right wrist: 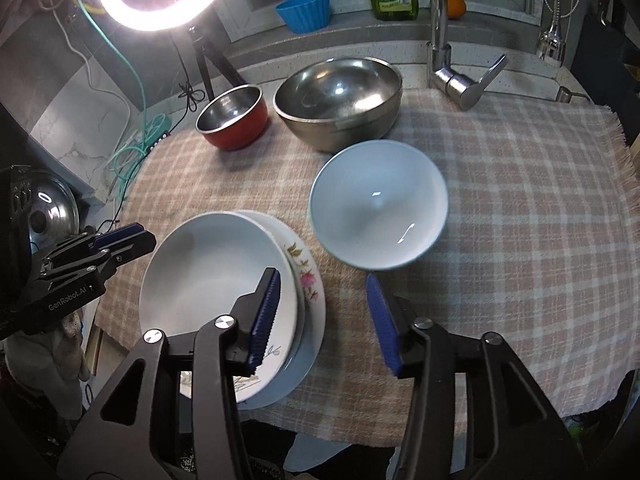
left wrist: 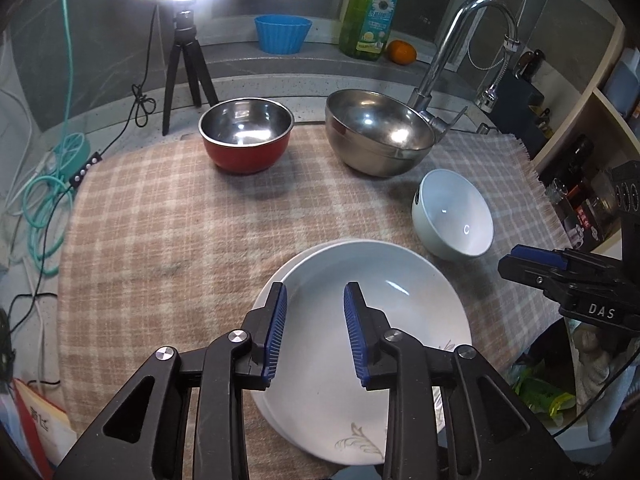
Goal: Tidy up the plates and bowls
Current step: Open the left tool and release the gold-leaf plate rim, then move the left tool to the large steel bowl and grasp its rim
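while both grippers (left wrist: 315,334) (right wrist: 323,320) gape empty, the stacked plates (right wrist: 224,276) lie flat, pale bowl (right wrist: 380,204) upright, mouth up

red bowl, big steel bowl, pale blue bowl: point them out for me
red bowl (left wrist: 245,156), left wrist view, red outer wall
big steel bowl (right wrist: 340,128), right wrist view, outer wall
pale blue bowl (right wrist: 380,196), right wrist view, inner wall

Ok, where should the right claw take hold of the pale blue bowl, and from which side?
Grip the rim of the pale blue bowl at its near edge, coming down from above with one finger inside and one outside. It sits upright and empty on the checked cloth, and its wall is thin, so a rim pinch probably suits. The right claw is open, nearest that edge; the plate stack crowds the left side.
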`<state>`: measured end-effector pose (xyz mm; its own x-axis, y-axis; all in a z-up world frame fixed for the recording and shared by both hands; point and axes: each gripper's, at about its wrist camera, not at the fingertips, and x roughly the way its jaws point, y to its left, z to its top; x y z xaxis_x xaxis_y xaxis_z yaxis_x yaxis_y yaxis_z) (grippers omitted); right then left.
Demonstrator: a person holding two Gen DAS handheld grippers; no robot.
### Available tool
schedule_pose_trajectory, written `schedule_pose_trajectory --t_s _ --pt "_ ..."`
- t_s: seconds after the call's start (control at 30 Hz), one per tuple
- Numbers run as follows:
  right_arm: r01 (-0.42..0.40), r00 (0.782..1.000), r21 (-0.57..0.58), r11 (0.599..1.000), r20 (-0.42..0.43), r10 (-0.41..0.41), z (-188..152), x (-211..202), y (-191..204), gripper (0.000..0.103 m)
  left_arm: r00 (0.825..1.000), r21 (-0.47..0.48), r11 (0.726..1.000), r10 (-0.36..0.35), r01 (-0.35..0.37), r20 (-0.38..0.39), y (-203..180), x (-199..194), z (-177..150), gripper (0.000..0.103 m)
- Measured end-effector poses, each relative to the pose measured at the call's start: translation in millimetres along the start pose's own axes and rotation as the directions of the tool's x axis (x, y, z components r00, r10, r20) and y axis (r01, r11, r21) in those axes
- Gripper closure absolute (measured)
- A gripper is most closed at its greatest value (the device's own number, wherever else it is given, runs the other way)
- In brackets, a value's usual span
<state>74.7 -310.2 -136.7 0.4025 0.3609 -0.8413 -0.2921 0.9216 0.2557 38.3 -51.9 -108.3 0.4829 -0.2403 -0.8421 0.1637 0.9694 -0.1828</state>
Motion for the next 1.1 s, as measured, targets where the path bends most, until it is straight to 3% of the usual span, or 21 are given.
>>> schedule_pose_trajectory --t_s 0.07,0.13,0.33,0.5,0.63,0.9,1.1 --pt "0.000 1.000 0.011 1.000 0.013 0.000 5 -3 -6 0.046 1.000 -0.012 1.000 -0.009 0.009 0.000 0 2 4 0.070" --pt "-0.001 1.000 0.026 1.000 0.025 0.000 11 -5 -14 0.040 1.000 -0.024 1.000 -0.017 0.017 0.009 -1 4 9 0.053" --pt "-0.011 0.999 0.056 0.998 0.050 0.008 33 -5 -40 0.032 0.998 -0.055 0.997 -0.056 0.056 0.016 -4 12 27 0.047" --pt "-0.031 0.998 0.079 0.996 0.054 0.027 55 1 -62 0.031 0.997 -0.070 0.994 -0.079 0.080 0.006 -11 26 48 0.046" --pt "-0.043 0.998 0.069 0.997 0.055 0.039 77 9 -76 0.019 0.996 -0.070 0.994 -0.084 0.084 0.005 -16 36 67 0.046" --pt "-0.055 0.998 0.080 0.995 0.026 0.053 117 35 -97 0.018 0.991 -0.141 0.982 -0.135 0.129 -0.028 -12 65 103 0.045" --pt "-0.071 0.997 0.092 0.993 0.008 0.071 138 58 -104 0.018 0.990 -0.217 0.970 -0.128 0.113 -0.059 -5 94 121 0.045"
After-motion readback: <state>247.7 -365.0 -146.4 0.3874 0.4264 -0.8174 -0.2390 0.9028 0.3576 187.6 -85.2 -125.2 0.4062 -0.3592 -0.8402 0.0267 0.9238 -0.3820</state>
